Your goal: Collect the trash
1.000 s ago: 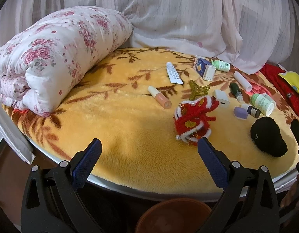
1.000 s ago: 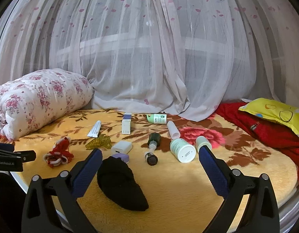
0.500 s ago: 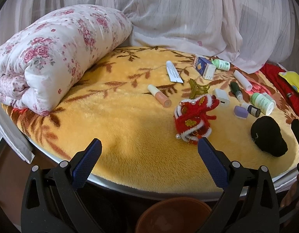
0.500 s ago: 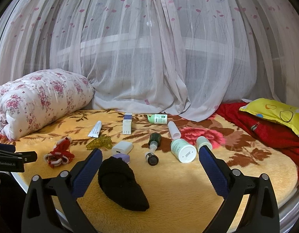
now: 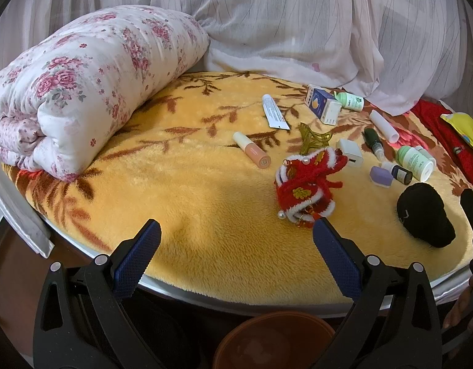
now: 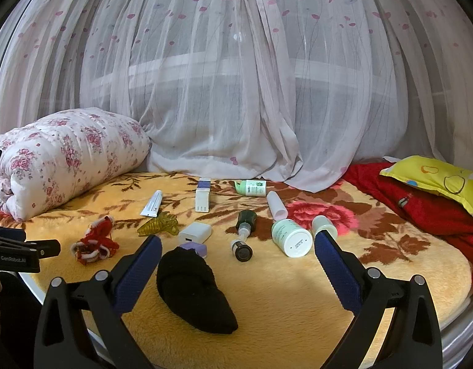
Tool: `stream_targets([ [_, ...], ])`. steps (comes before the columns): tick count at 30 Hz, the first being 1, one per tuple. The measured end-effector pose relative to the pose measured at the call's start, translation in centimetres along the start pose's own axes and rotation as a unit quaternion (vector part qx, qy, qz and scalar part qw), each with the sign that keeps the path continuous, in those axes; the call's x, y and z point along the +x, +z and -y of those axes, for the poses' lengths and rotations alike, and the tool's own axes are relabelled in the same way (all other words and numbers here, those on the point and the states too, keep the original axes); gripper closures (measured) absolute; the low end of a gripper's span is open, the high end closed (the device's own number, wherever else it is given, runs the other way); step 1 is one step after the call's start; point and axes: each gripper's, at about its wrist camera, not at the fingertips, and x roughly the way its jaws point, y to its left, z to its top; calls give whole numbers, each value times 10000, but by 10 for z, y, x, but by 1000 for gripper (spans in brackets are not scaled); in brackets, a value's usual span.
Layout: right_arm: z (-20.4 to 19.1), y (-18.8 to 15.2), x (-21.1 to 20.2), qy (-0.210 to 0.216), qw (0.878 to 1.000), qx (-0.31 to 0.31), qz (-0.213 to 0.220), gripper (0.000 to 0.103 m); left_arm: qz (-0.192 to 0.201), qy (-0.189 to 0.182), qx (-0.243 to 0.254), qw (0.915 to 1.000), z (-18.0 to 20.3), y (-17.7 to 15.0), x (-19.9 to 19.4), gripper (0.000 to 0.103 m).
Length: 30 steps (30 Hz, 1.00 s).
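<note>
Small items lie scattered on a yellow plush blanket (image 5: 190,203): a peach tube (image 5: 252,154), a white tube (image 5: 275,112), a blue and white box (image 5: 322,108), a red knitted piece (image 5: 307,184), a black sock (image 5: 425,215) and several little bottles (image 6: 290,237). My left gripper (image 5: 236,256) hovers open over the near edge, left of the red knitted piece (image 6: 95,244), holding nothing. My right gripper (image 6: 235,272) is open too, low over the blanket, with the black sock (image 6: 195,289) just inside its left finger. A brown bin (image 5: 275,341) sits below the left gripper.
A rolled floral quilt (image 5: 89,83) fills the left side of the bed. White netting (image 6: 236,77) hangs behind. A red cloth (image 6: 421,203) and a yellow pillow (image 6: 442,178) lie at the right. A white charger (image 6: 196,232) and an olive hair clip (image 6: 159,226) sit mid-blanket.
Both grippers have crept slightly closer to the bed, so the items sit a touch lower in view. Nothing on the blanket has moved and both grippers stay open.
</note>
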Motion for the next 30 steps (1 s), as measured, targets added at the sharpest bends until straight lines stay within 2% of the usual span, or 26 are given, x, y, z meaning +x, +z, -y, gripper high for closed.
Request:
stream_targets([
  [18, 1, 0, 1, 6, 10000, 2, -9, 5, -20, -11, -8, 10000, -1, 1, -1, 7],
  [30, -23, -4, -3, 174, 9994, -303, -62, 5, -52, -25, -1, 10000, -2, 2, 3, 7],
])
